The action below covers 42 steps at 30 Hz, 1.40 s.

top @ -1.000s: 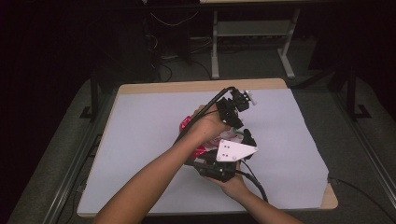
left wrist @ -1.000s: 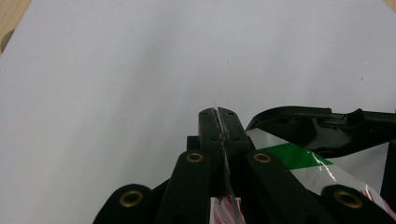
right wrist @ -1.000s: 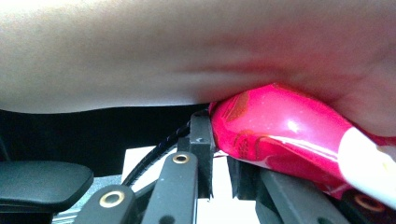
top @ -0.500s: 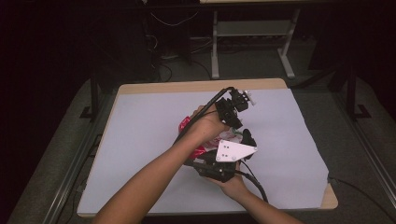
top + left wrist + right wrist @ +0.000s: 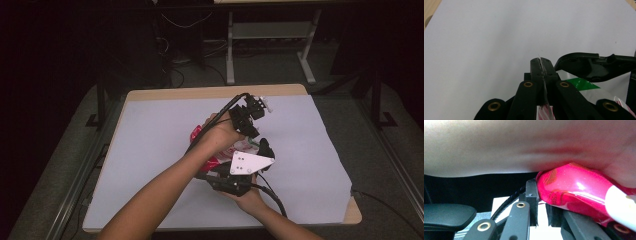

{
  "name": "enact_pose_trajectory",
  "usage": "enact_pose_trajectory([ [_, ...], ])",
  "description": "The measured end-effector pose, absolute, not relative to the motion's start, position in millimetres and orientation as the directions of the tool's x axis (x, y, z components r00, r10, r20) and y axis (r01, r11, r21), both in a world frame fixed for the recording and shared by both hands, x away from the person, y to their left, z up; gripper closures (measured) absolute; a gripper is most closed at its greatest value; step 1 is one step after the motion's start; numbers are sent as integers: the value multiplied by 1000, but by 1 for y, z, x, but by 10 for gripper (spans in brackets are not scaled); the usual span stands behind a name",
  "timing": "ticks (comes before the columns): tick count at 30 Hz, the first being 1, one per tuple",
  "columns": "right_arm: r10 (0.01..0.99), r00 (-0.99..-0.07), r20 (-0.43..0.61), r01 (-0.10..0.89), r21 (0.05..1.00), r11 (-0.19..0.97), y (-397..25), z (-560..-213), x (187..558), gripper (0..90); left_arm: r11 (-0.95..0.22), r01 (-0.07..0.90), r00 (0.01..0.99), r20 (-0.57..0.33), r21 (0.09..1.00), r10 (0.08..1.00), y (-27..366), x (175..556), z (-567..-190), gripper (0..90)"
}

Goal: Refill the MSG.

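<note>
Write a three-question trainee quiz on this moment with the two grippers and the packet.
1. True or false: the left gripper has its jaws pressed together on a thin edge of the red and white packet.
2. What covers the table under the work? A) white sheet B) green cloth C) bare metal
3. In the right gripper view, what colour is the glossy packet part beside the right gripper?

Key: 1 true; 2 A; 3 pink-red.
</note>
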State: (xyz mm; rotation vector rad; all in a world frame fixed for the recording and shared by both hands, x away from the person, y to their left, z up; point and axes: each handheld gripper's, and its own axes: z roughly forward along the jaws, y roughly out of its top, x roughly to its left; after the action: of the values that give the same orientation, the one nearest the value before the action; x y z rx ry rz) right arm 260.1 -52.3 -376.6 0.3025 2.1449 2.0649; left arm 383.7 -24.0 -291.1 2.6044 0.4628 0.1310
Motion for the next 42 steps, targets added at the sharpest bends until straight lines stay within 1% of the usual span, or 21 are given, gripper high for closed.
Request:
enact_pose_trajectory([
  [14,238,-971,22,37,998,60,-51,-382,259,812,-800,289,942,-5,525,337,-17,383,-281,900],
  [26,236,-971,36,59,994,90,-49,-388,258,812,-790,277,945,-6,547,327,-14,381,-278,900],
  [32,234,-972,29,54,994,99,-49,-389,259,812,-783,273,946,-9,560,323,-12,379,-275,900],
  [42,236,-971,37,69,990,127,-49,-394,259,812,-759,263,949,-18,596,315,-7,376,-271,900],
])
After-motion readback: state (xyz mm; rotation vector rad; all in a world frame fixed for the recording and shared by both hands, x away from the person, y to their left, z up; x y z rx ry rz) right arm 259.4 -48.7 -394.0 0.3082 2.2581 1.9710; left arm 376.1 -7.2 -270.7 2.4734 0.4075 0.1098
